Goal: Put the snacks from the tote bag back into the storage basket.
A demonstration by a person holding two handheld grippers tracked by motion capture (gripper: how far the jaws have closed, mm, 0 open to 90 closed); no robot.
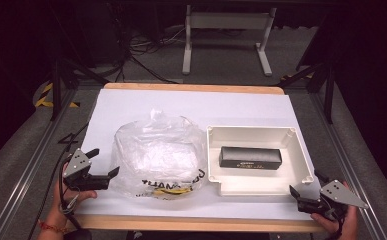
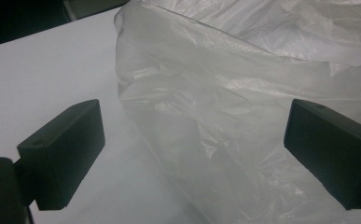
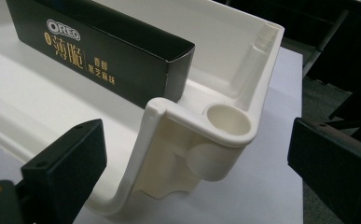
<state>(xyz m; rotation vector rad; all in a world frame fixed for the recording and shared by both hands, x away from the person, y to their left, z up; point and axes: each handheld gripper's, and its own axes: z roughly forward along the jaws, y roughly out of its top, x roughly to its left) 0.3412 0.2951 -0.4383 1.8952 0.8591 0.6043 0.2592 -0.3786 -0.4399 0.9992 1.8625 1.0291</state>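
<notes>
A crumpled clear plastic bag [image 1: 156, 155] lies left of centre on the white table cover [image 1: 191, 107]; in the left gripper view the plastic bag [image 2: 243, 102] bulks just beyond the jaws. A white tray [image 1: 296, 150] to its right holds a black Oreo box [image 1: 251, 157], and its near corner, the white tray [image 3: 201, 126], sits close ahead of the right jaws with the Oreo box [image 3: 99, 51] behind. My left gripper [image 1: 104, 163] is open beside the bag's left edge. My right gripper [image 1: 305, 183] is open just off the tray's near right corner. Both hold nothing.
The table's wooden front edge [image 1: 196, 223] runs close to both hands. Metal rails [image 1: 26, 165] flank the table. A white frame's legs [image 1: 226, 40] and cables [image 1: 141, 55] stand on the floor beyond the far edge.
</notes>
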